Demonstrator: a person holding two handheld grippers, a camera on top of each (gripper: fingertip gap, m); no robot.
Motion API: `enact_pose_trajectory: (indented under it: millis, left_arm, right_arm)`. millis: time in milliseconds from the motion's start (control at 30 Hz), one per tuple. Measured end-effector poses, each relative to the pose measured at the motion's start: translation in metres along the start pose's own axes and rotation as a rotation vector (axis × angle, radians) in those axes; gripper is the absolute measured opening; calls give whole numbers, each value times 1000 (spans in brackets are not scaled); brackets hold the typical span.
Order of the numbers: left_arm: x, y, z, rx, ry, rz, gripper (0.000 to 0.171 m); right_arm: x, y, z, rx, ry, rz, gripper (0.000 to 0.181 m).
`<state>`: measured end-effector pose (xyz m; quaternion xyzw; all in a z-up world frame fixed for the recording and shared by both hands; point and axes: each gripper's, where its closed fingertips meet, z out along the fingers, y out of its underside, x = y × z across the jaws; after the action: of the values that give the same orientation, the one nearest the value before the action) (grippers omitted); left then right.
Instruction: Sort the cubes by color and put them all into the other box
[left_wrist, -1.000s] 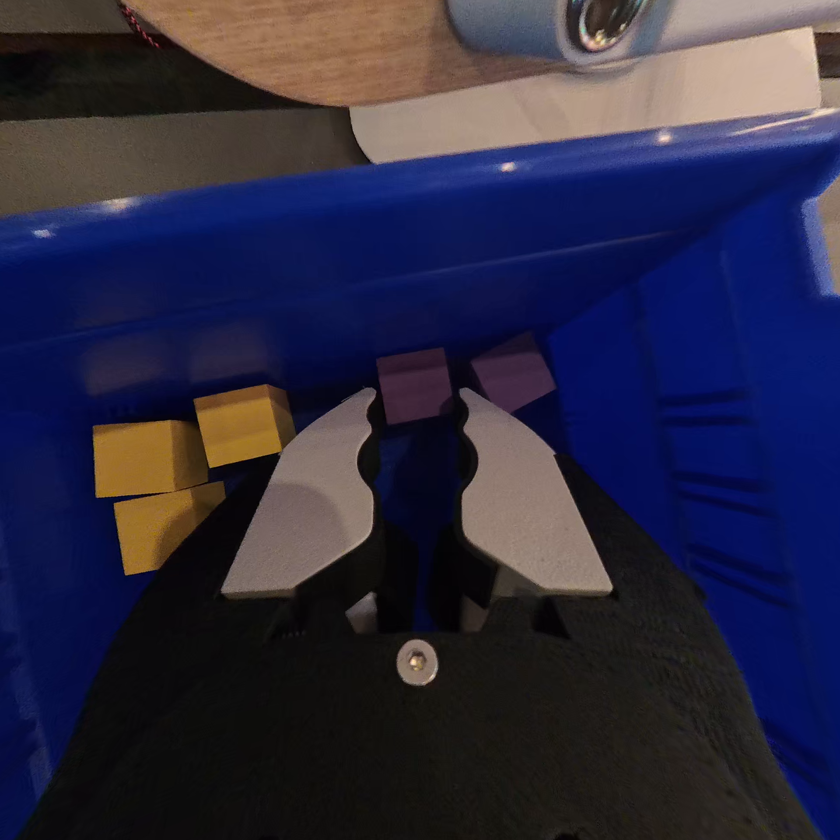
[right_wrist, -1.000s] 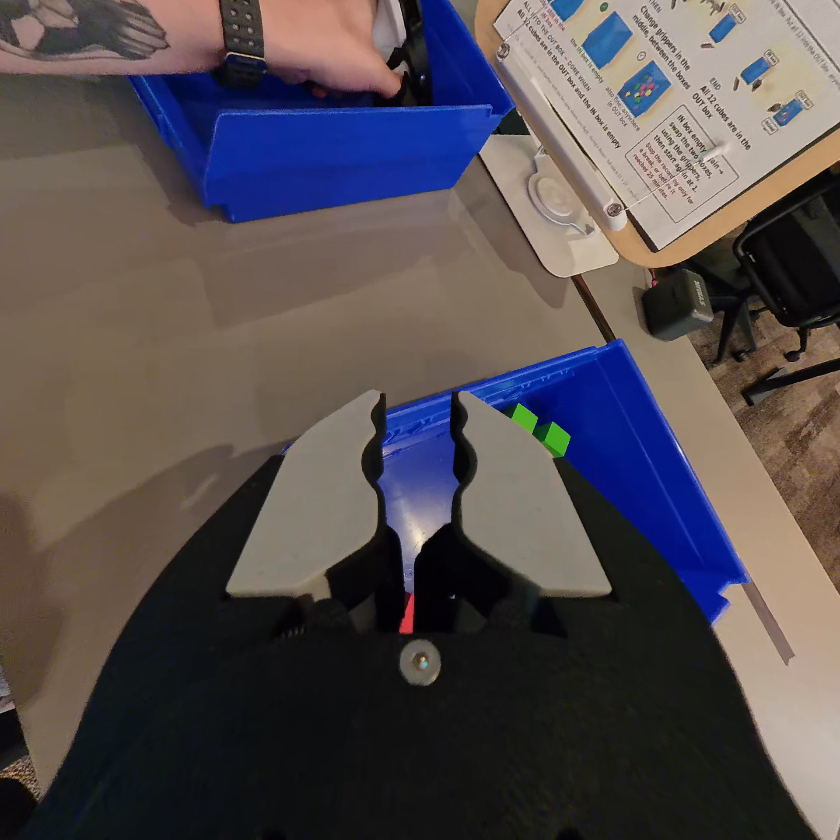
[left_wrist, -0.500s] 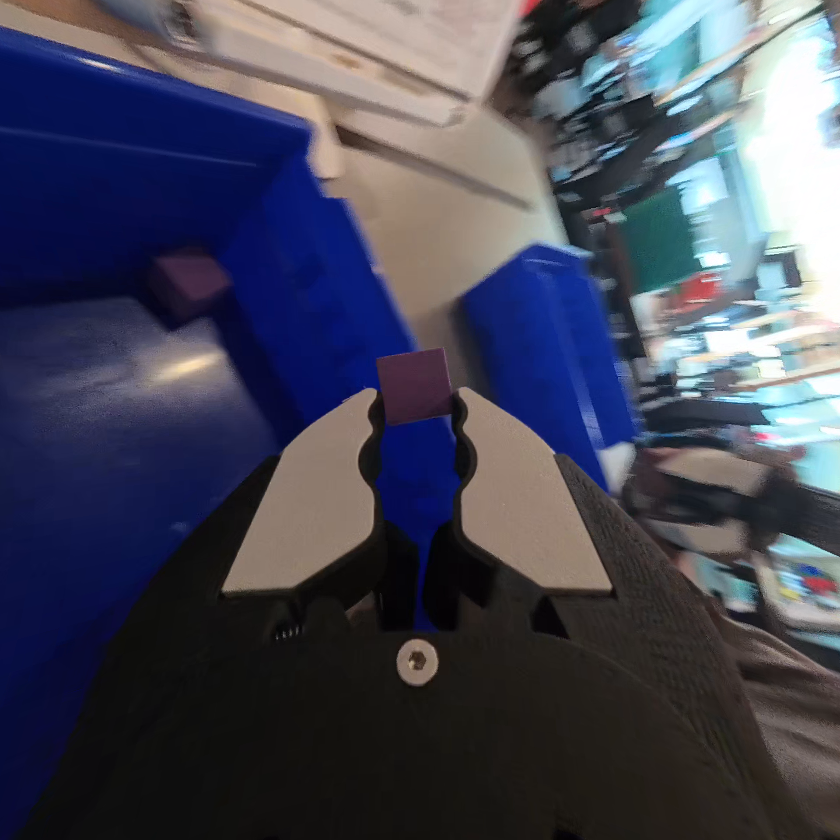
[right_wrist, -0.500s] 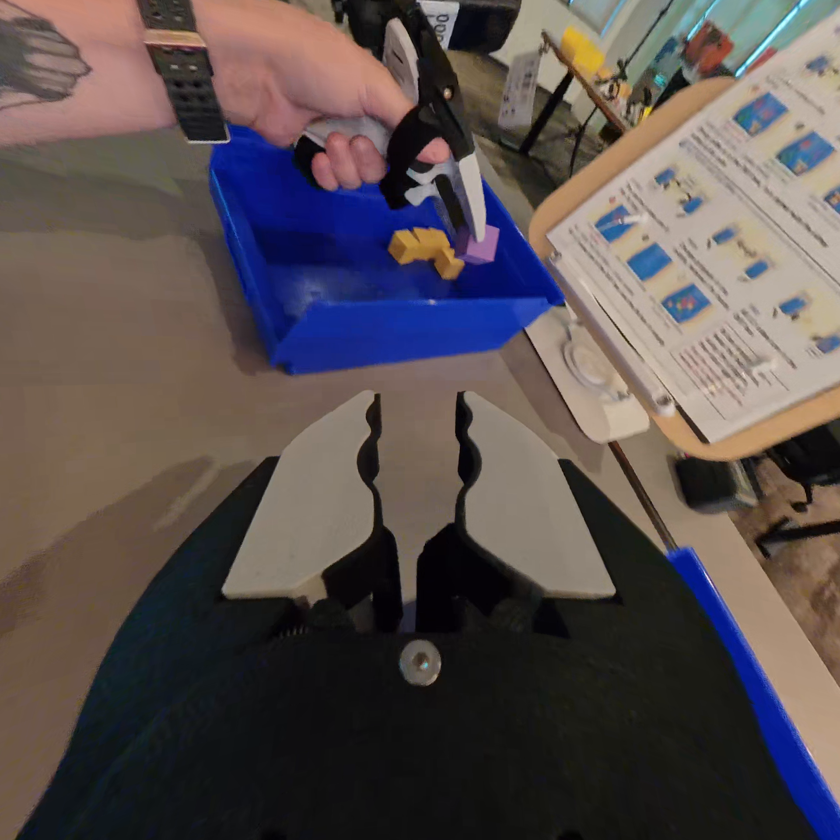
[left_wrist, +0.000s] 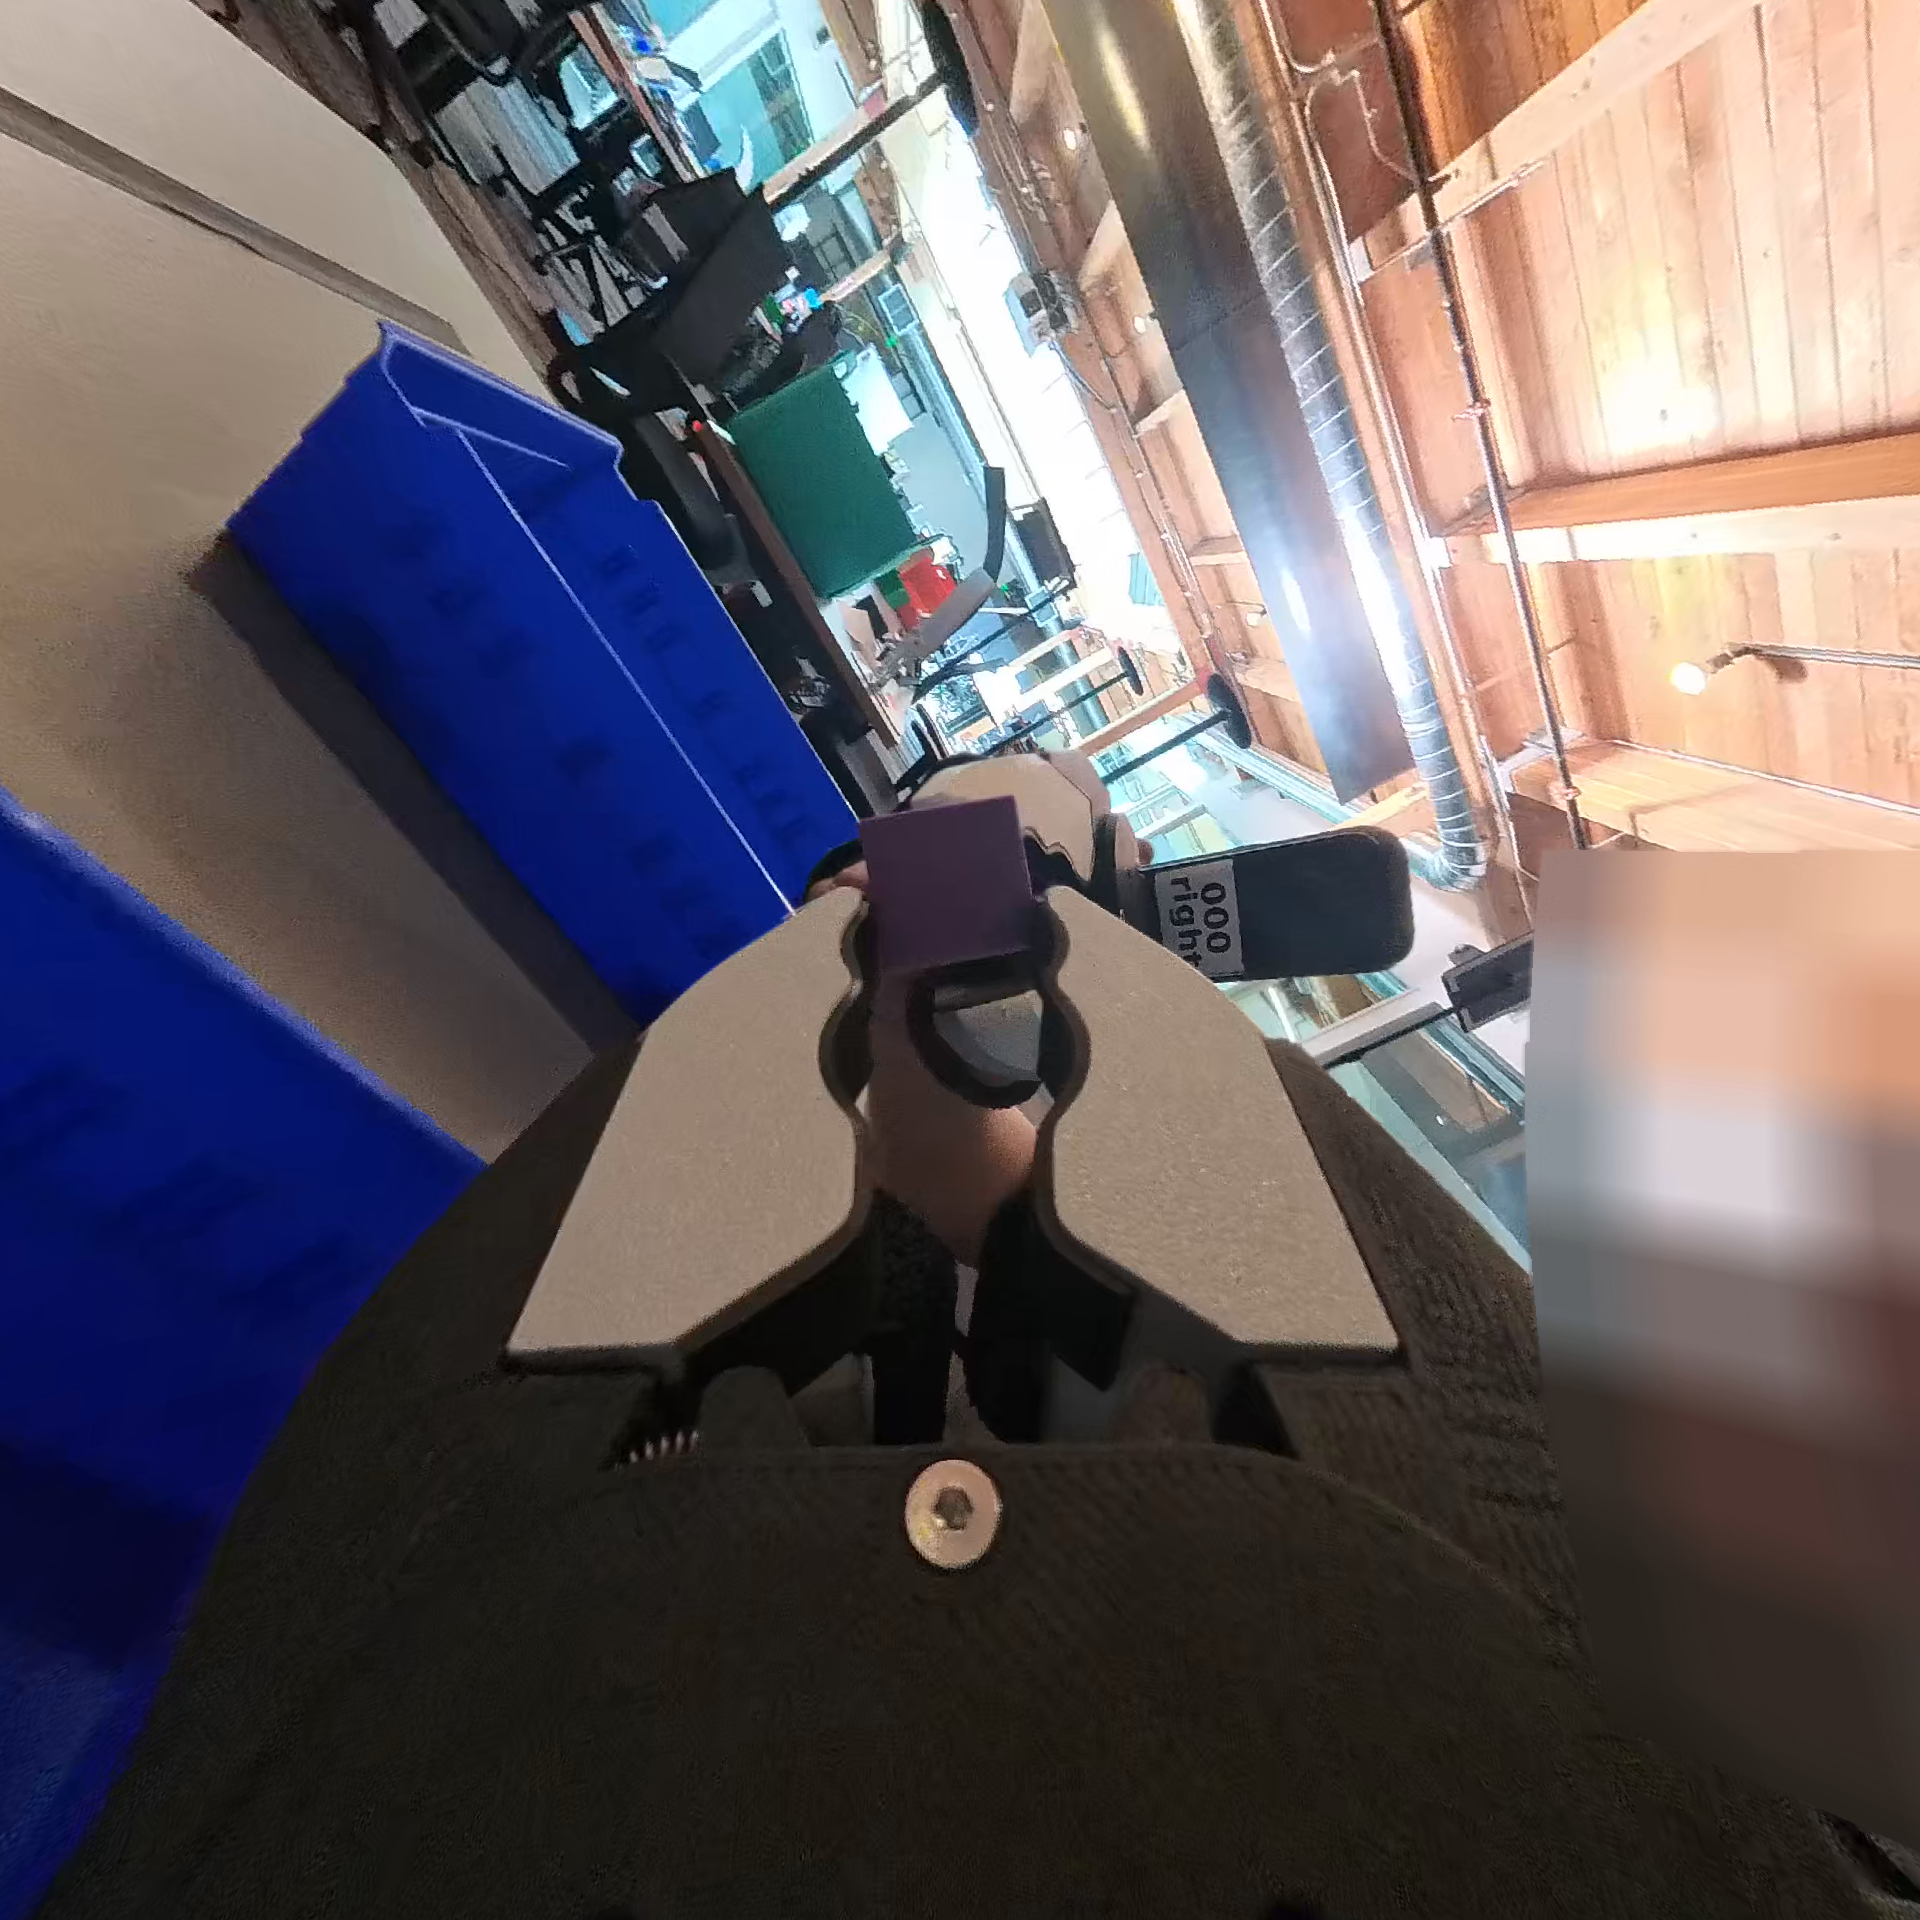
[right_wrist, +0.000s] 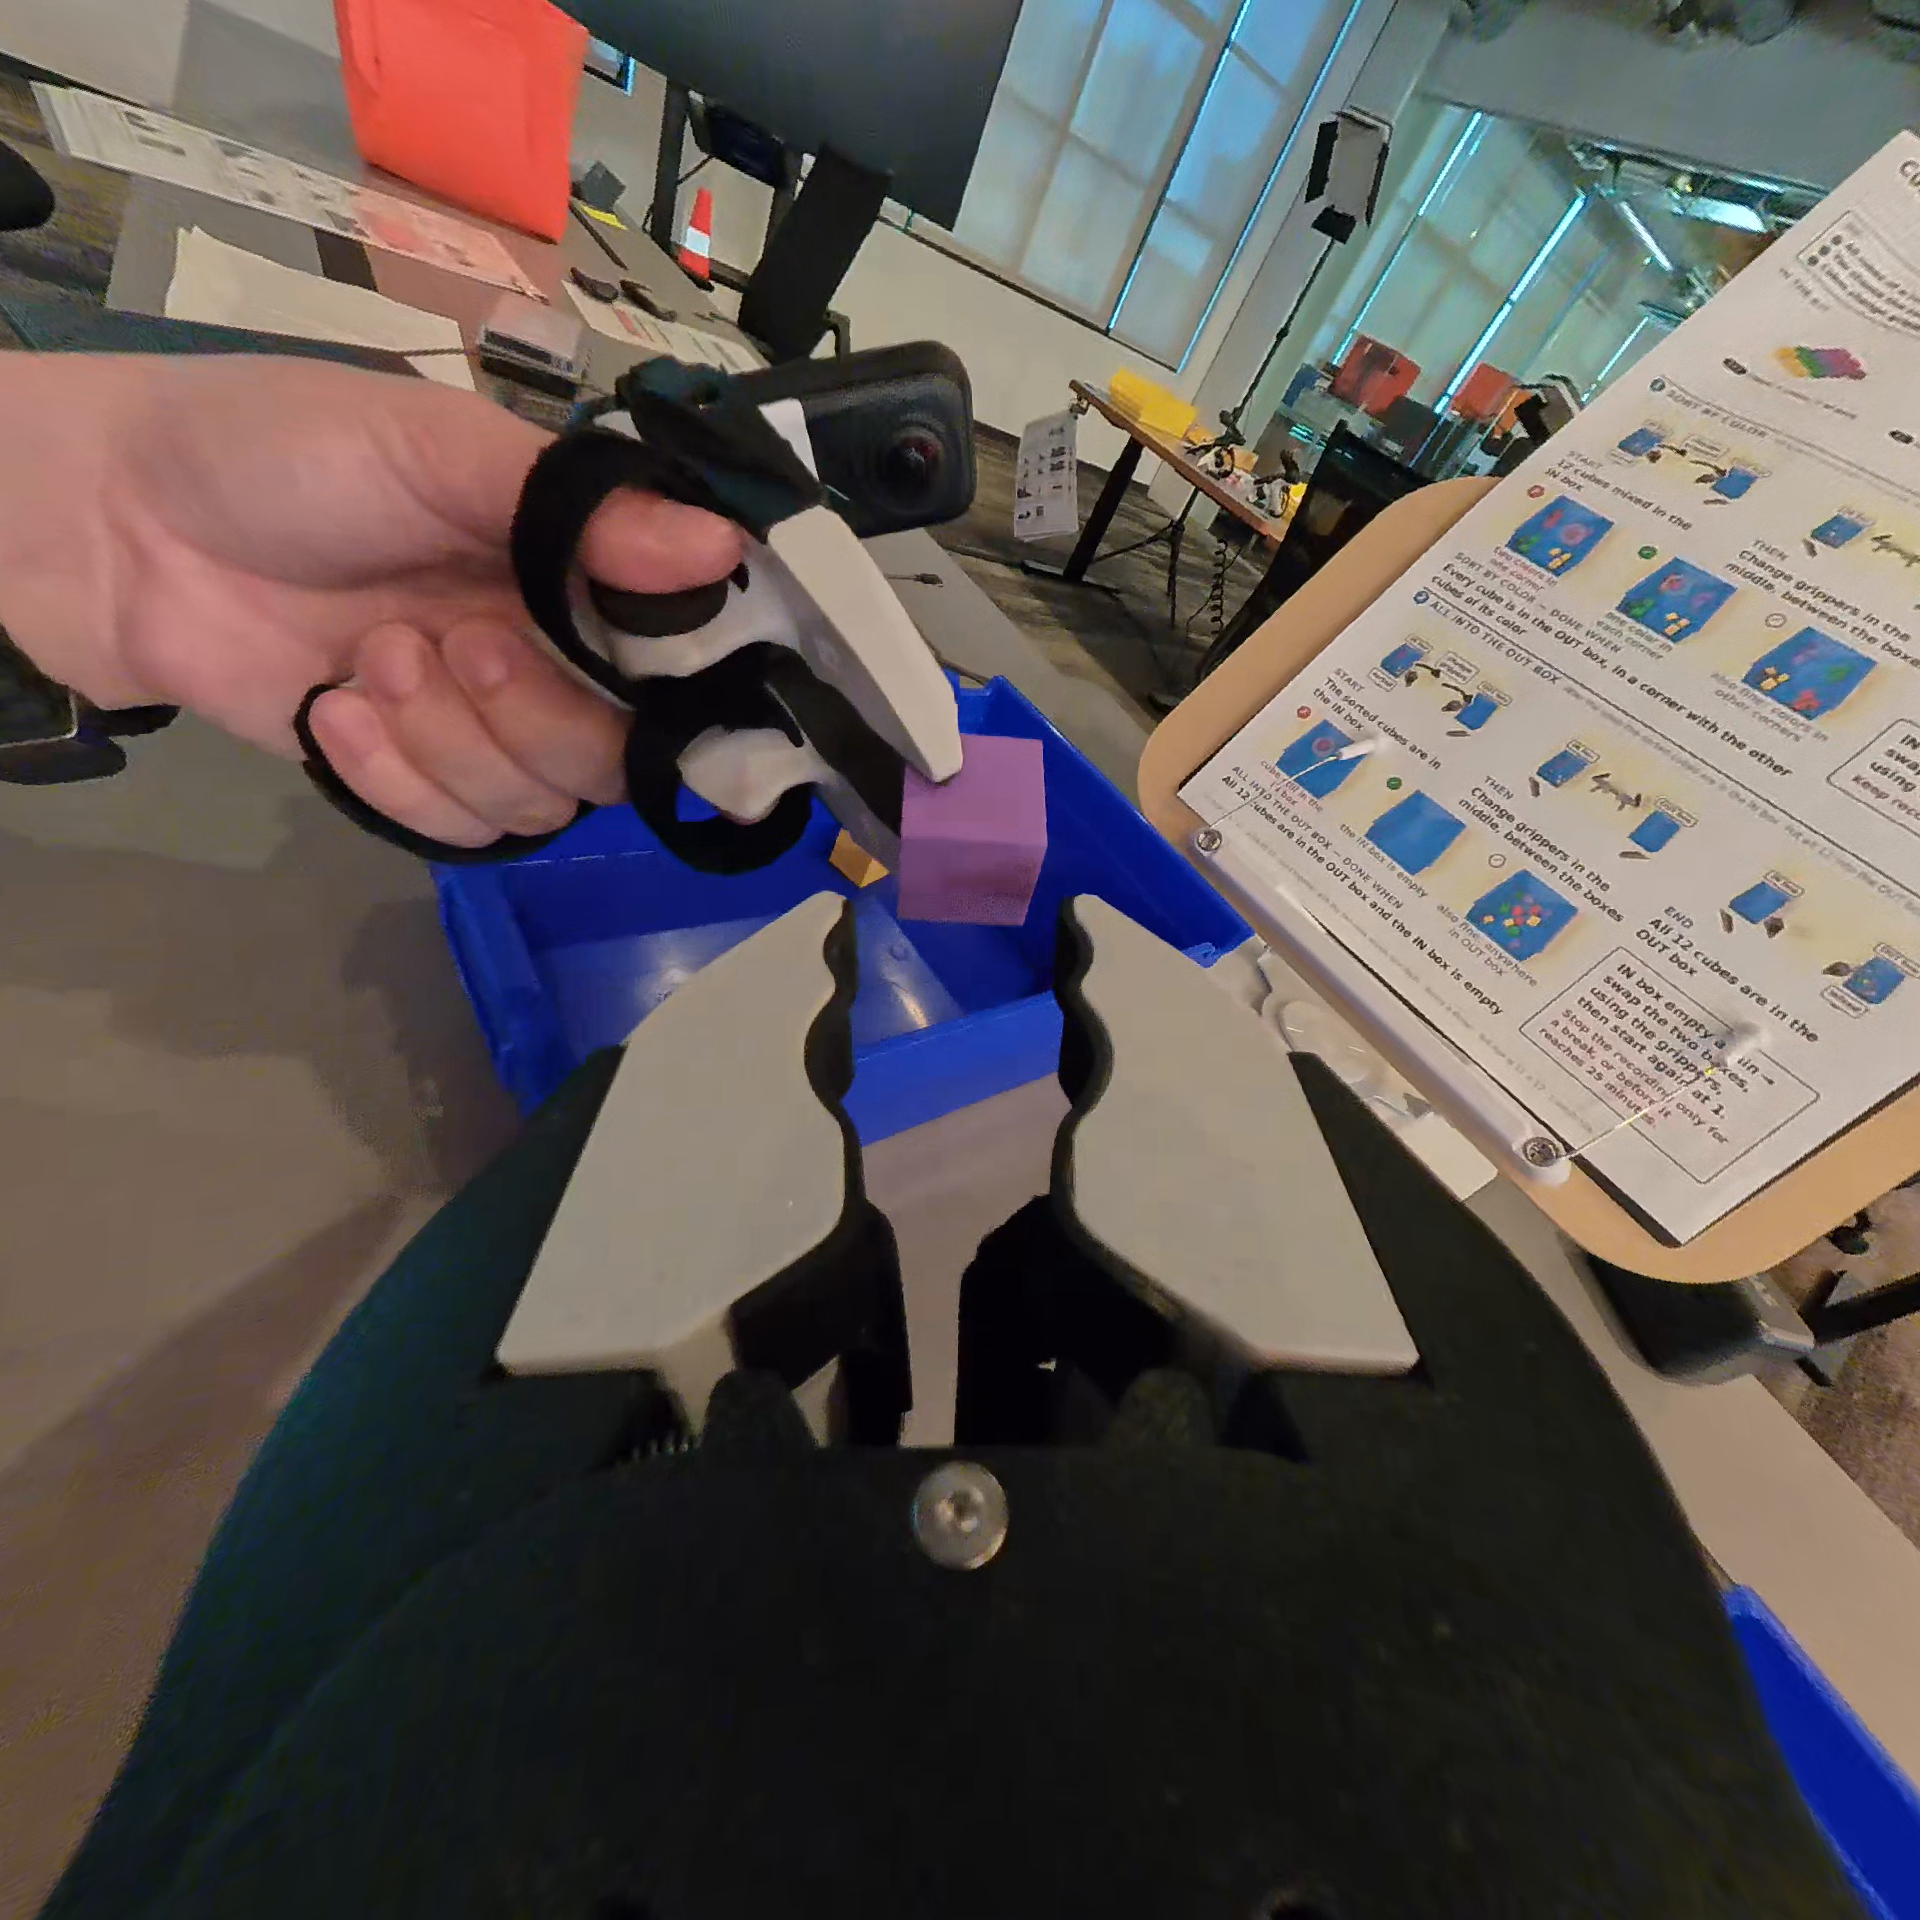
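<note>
While the left gripper (left_wrist: 951, 920) clamps a purple cube (left_wrist: 951, 883) at its fingertips, a blue bin (left_wrist: 540, 665) stands left of that cube. In the right wrist view, the right gripper (right_wrist: 951, 971) gapes empty just below the cube (right_wrist: 971, 844), held above another blue bin (right_wrist: 966, 1049).

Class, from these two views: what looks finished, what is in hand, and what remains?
Done: the small purple foam cube is lifted above the blue plastic bin.
In hand: the left gripper clamps it; the right gripper waits open beside it.
Left: a yellow cube lies in the bin.
</note>
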<state>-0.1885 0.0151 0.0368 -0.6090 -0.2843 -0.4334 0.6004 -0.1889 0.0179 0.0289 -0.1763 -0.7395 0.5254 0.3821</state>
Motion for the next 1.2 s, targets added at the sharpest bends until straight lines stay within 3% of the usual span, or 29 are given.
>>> enact_pose_trajectory:
  millis: [400,500,567,700,933,1033,1200]
  left_arm:
    - [6,9,18,-18,85,-28,30]
    - [13,6,22,-5,99,-15,53]
    - [13,1,20,10,61,23,56]
    - [15,-12,5,52,-33,121,56]
    - [22,-19,-8,63,-61,197,48]
    - [22,-17,-6,50,-58,205,45]
    - [23,-12,-13,46,-68,210,42]
  right_arm:
    - [5,-1,-6,-14,31,-24,27]
    - [10,3,-16,-46,32,-37,27]
    - [16,9,-31,-94,32,-49,27]
    - [42,42,-89,-339,33,-41,27]
    - [71,145,-192,-973,-59,36,27]
    - [61,178,-199,-1128,-215,60,27]
    - [47,212,-184,-1274,-403,36,27]
